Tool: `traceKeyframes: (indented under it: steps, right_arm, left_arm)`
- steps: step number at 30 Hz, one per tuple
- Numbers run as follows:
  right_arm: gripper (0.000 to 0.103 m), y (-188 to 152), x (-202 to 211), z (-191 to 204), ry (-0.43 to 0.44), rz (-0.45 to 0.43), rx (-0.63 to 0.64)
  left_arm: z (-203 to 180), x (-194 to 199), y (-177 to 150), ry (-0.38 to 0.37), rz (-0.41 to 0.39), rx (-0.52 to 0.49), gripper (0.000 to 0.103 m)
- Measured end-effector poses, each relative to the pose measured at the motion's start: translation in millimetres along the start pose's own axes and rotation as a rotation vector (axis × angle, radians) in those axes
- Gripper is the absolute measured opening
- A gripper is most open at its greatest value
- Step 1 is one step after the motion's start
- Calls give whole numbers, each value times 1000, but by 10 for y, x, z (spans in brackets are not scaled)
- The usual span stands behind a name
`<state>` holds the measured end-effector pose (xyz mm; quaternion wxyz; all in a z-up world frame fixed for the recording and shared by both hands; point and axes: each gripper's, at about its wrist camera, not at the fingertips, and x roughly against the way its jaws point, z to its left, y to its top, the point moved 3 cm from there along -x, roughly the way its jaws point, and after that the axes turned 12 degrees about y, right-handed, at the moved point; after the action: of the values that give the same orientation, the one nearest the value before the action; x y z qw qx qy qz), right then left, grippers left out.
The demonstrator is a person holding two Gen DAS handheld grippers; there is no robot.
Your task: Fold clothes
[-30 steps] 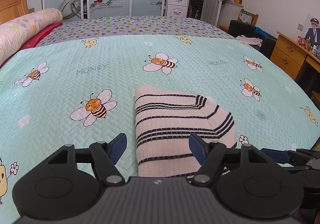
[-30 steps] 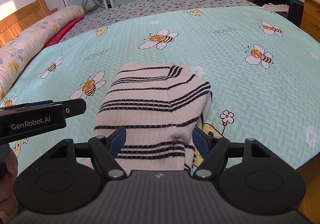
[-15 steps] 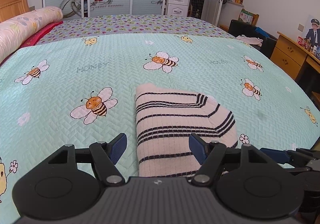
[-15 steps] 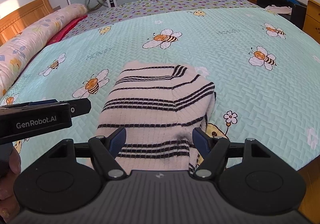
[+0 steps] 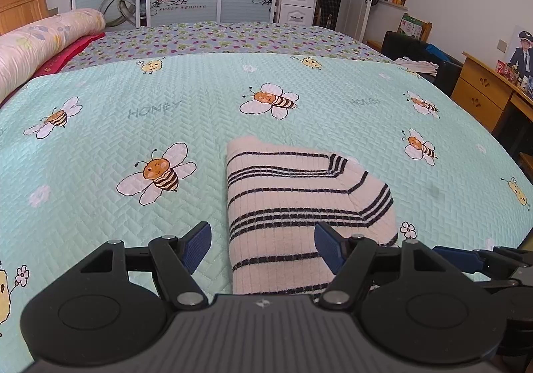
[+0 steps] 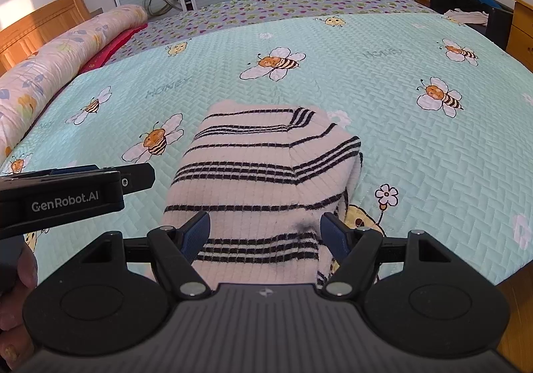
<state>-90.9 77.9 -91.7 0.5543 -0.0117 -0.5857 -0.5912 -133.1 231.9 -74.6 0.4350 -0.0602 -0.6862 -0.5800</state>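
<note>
The striped sweater (image 5: 299,206) lies on the bed (image 5: 133,146), near its front edge, on the green bee cover, and it looks folded into a thick, neat block already. The left hand-held gripper (image 5: 263,246) is wide open with nothing in it, and it hangs over the sweater's left side. The right hand-held gripper (image 6: 265,233) is wide open too, holding nothing, right above the near end of the sweater. I think the job now is to check the fold or make one last fold. To do it well, each gripper should pinch all the layers at a near corner, not just the top one. Then both should lift together and lay the cloth flat so the edges line up. The right side looks a bit bumpy, so it may slip open if pulled fast
</note>
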Motion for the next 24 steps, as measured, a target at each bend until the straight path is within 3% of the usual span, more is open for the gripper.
traceKeyframes:
  steps: [24]
  right_arm:
    - [73, -26, -35, 25, 15, 7, 4]
  left_arm:
    - [29, -88, -22, 6, 22, 6, 71]
